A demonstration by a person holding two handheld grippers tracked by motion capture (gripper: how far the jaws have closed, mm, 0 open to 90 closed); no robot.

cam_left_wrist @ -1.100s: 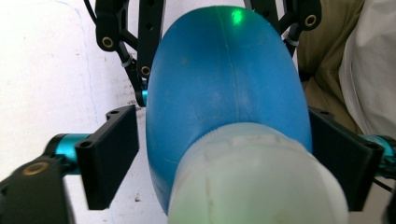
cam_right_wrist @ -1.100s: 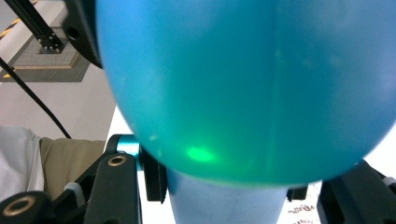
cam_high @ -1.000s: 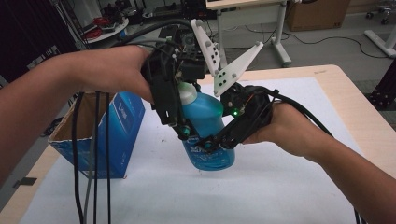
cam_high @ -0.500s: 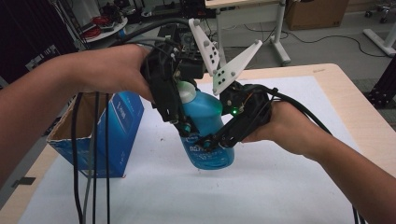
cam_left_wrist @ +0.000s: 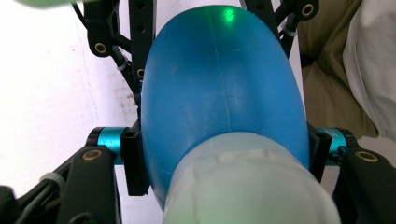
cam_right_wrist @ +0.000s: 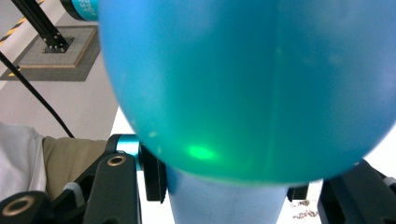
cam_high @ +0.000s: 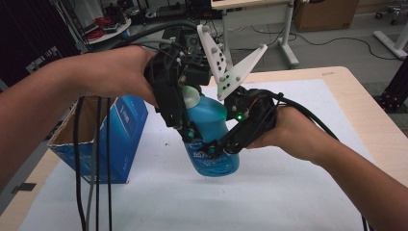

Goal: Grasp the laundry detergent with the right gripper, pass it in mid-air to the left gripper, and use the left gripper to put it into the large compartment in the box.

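Note:
A blue translucent bottle (cam_high: 208,118) with a white cap (cam_high: 191,96) is held tilted above the white sheet, its base low. My left gripper (cam_high: 187,132) comes down from above. In the left gripper view its pads (cam_left_wrist: 134,163) press both sides of the bottle's shoulder (cam_left_wrist: 219,84), just below the cap (cam_left_wrist: 247,186). Its jaws have just been closing on the bottle. My right gripper (cam_high: 216,147) reaches in from the right and is shut on the lower body. In the right gripper view the bottle (cam_right_wrist: 243,84) bulges over the jaws (cam_right_wrist: 226,186).
An open blue cardboard box (cam_high: 113,130) stands at the left, close to my left forearm. A white sheet (cam_high: 288,192) covers the wooden table (cam_high: 375,125). Black cables (cam_high: 96,173) hang from the left gripper in front of the box.

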